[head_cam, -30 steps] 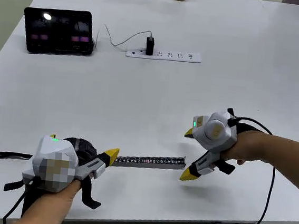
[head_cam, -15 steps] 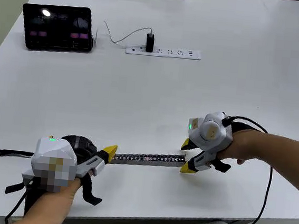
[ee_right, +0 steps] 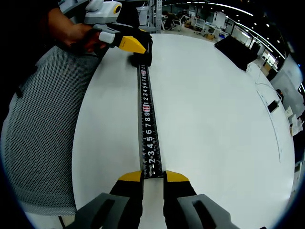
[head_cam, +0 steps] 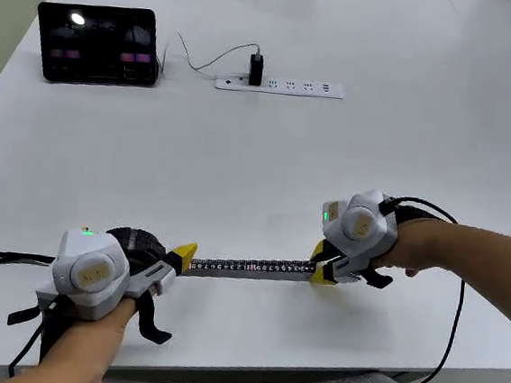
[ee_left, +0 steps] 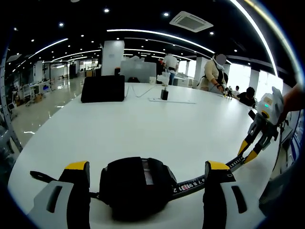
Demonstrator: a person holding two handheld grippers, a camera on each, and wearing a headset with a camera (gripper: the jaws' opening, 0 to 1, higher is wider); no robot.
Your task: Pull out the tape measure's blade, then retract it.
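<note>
Nearest me, my left gripper (ee_left: pixel 147 167) stands wide astride the black case (ee_left: pixel 136 183) of the tape measure, with a gap showing on either side of it. The case rests on the white table (head_cam: pixel 377 149) at its near edge, a black strap (head_cam: pixel 4 263) trailing off to the left. The blade (ee_right: pixel 145 119) comes out of the case and lies flat along the table to my right gripper (ee_right: pixel 153 176), whose jaws are narrow and pinch the blade's tip. Far across the table sit a white power strip (head_cam: pixel 279 87) with a black plug in it and a dark tablet (head_cam: pixel 96 42).
</note>
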